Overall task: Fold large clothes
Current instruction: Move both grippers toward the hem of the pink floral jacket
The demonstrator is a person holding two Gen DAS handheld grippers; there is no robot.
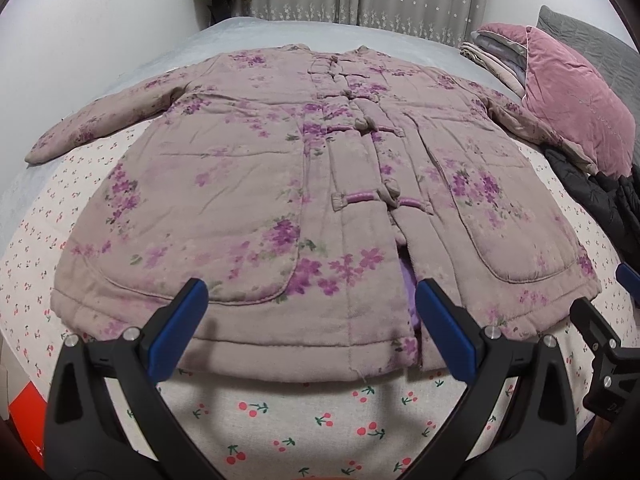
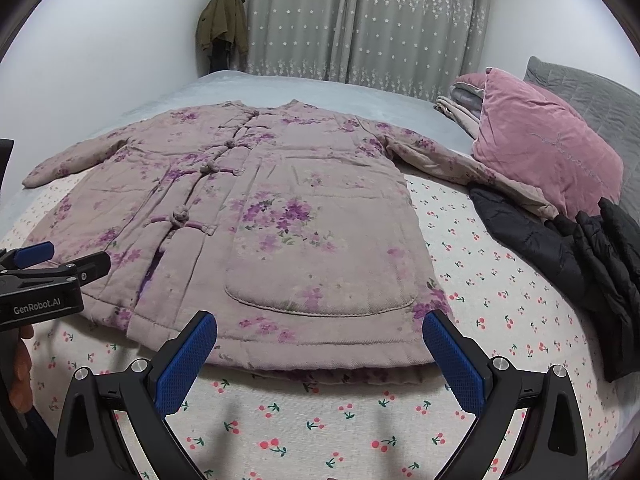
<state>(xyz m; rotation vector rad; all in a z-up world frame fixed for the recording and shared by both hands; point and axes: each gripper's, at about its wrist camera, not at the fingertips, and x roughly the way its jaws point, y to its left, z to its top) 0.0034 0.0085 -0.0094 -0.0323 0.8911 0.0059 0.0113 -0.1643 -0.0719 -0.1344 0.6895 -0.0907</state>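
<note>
Your padded floral coat (image 1: pixel 256 184) lies flat and face up on the bed (image 2: pixel 500 280), knot buttons done up, both sleeves spread out to the sides, hem nearest you. Nothing is folded yet, so you are at the very start: squaring up before the first grasp.

Your left gripper (image 1: pixel 312 312) hangs over the middle of the hem, jaws wide apart and empty, just by the front slit. Your right gripper (image 2: pixel 320 344) hovers over the hem's right corner below the patch pocket (image 2: pixel 320 256), jaws likewise spread and holding nothing.

The next move probably calls for bringing the sleeves in. The right sleeve (image 2: pixel 460 160) runs out toward the pink pillow (image 2: pixel 548 140) and touches the black jacket (image 2: pixel 560 248), so lift it clear of both. The quilted cloth looks thick; take a deep bite, or it may slip.
</note>
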